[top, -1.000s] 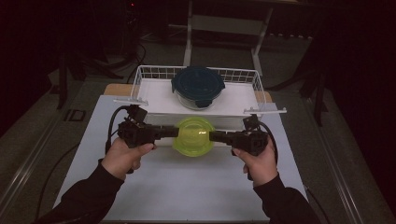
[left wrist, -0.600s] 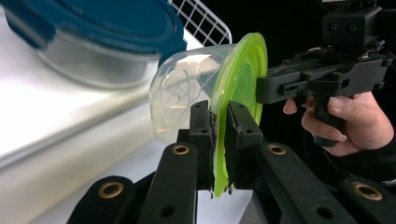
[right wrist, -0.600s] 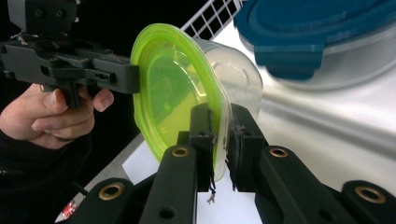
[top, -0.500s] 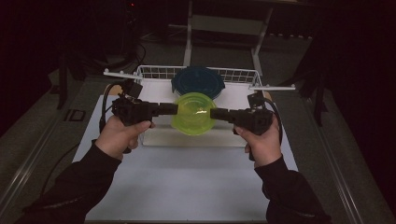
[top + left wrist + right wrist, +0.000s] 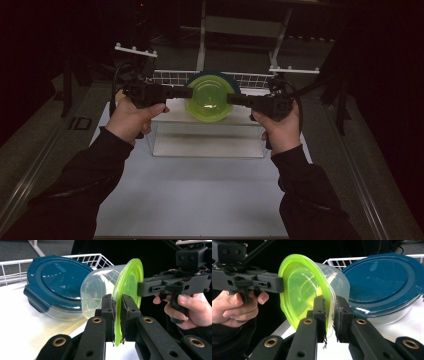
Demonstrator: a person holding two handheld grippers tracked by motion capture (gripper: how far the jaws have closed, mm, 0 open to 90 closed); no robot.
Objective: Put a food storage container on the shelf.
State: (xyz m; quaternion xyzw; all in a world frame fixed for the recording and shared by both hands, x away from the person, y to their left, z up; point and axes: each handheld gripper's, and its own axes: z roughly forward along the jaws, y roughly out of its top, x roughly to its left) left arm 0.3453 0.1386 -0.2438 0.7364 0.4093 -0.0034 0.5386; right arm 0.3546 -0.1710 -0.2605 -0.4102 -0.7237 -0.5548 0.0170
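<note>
We pinch the green-lidded tub [image 5: 210,96] by opposite rim edges, left gripper [image 5: 117,315] and right gripper [image 5: 329,315] both clamped; lid faces us, its base toward the blue container [image 5: 55,282] just beyond.

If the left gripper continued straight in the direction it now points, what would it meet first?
The left gripper is shut on the green lid of the clear container. Straight beyond that rim, it would probably meet the right gripper, which clamps the opposite edge; the exact depth is unclear.
</note>
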